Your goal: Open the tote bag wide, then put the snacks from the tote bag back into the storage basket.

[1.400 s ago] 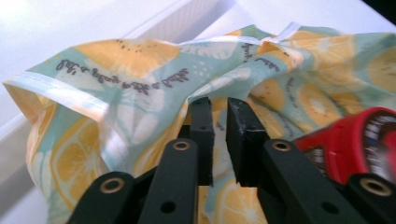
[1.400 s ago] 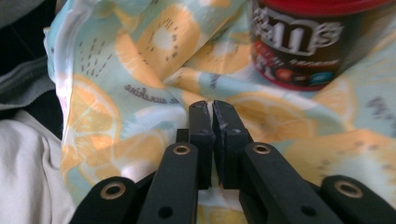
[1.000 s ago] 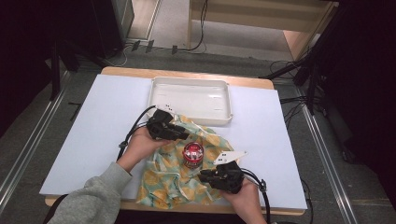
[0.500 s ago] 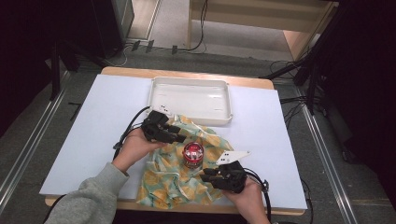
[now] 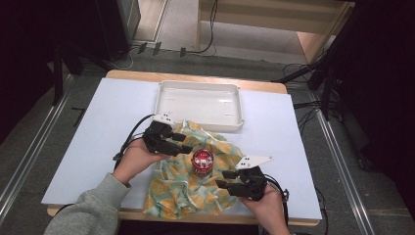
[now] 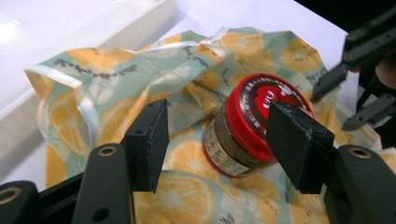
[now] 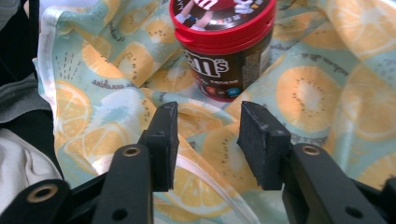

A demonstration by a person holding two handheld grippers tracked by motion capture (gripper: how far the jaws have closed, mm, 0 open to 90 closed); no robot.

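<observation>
A dark candy tub with a red lid (image 5: 202, 162) stands upright in the middle of a crumpled cloth with an orange-slice print (image 5: 181, 188). My left gripper (image 5: 182, 143) lies level at the cloth's left edge and points at the tub (image 6: 252, 126). Its jaws have just been opening and stand open (image 6: 223, 140), with no pad touching the tub or the cloth (image 6: 107, 93). My right gripper (image 5: 224, 179) hovers over the cloth's near right part. It too has just been opening and is open (image 7: 210, 140), with bare cloth (image 7: 327, 93) under it and the tub (image 7: 224, 46) ahead.
A white empty tray (image 5: 199, 103) lies just behind the cloth. The table's white top (image 5: 107, 122) spreads to the left and right. The person's grey sleeve (image 5: 83, 215) comes in at the near left edge.
Both grippers' jaws stand wider than a second ago. The left gripper has drawn back a little to the left, off the cloth's edge. The right hand has stayed in place.
</observation>
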